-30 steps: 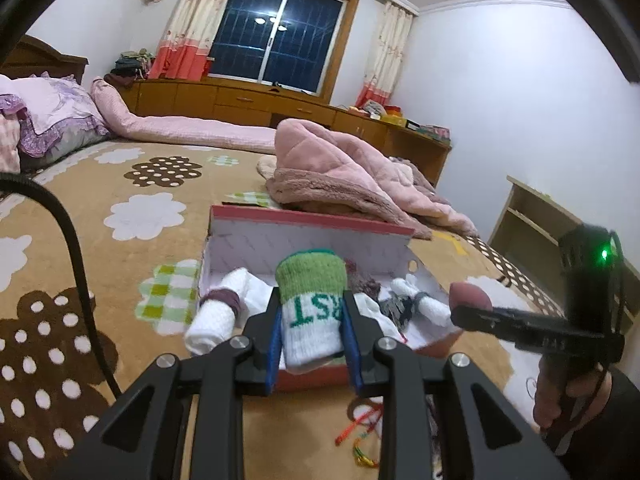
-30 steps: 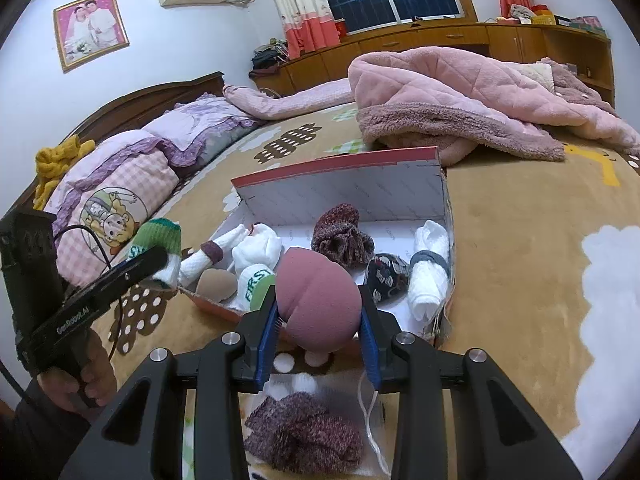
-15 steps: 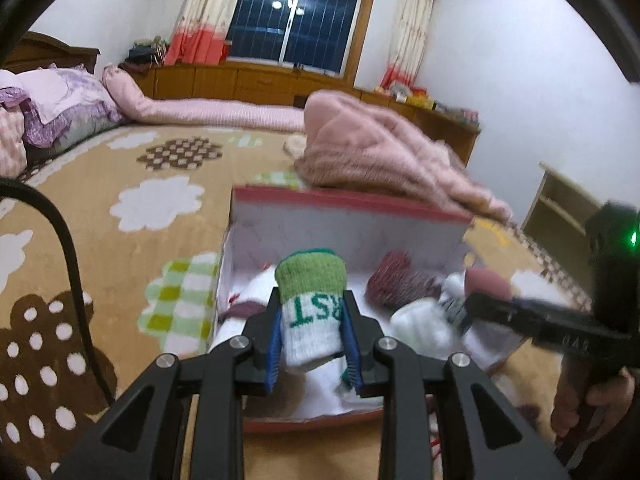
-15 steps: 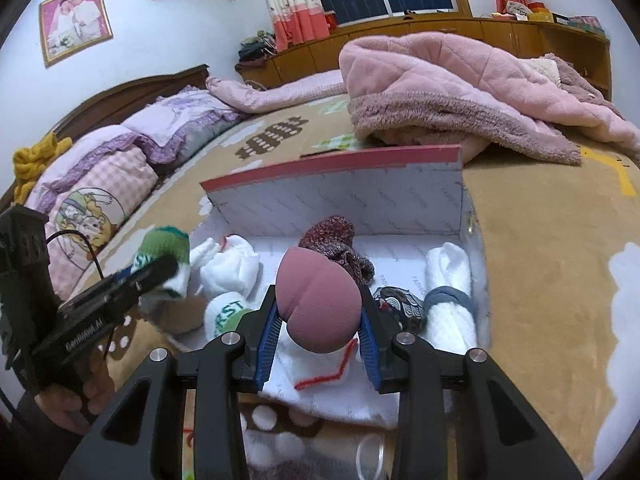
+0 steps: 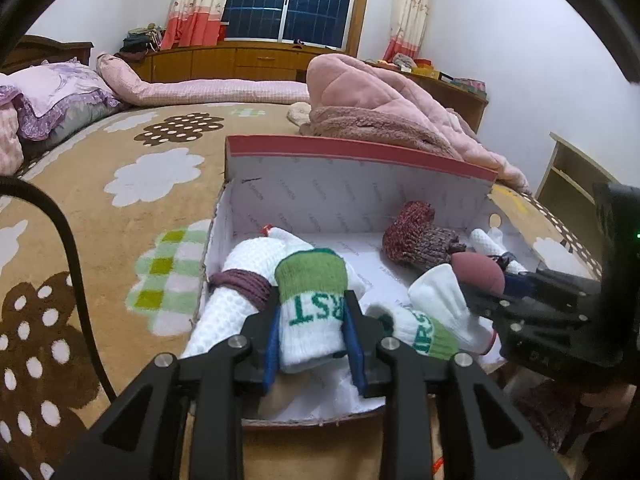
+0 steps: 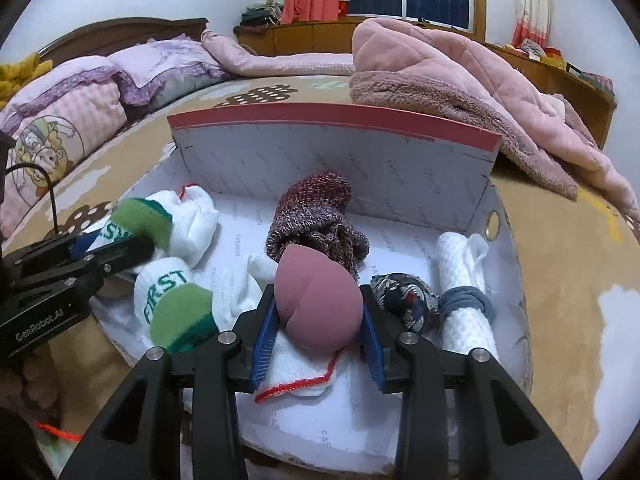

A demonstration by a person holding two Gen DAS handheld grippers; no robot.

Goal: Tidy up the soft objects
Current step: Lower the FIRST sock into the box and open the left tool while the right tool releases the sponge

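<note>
A white-lined cardboard box (image 5: 360,152) (image 6: 332,118) with a red rim lies open on the bed. My left gripper (image 5: 312,312) (image 6: 120,240) holds a rolled white sock with a green cuff (image 5: 310,300) low over the box's near left part. Its jaws are opening, and the pads still touch the sock. My right gripper (image 6: 318,308) (image 5: 492,280) holds a pink egg-shaped sponge (image 6: 320,300) (image 5: 478,272) above a white cloth with a red edge (image 6: 296,376). Its jaws are opening too, with the sponge still between the pads.
The box also holds a second green-cuffed sock (image 6: 172,304), a maroon knit piece (image 6: 316,212), a dark patterned ball (image 6: 404,300) and two tied white rolls (image 5: 232,292) (image 6: 464,300). A pink blanket (image 6: 460,72) lies behind the box. Pillows (image 6: 80,100) are at the left.
Both grippers have moved forward and down, from in front of the box to low over its inside. Each still carries its item.
</note>
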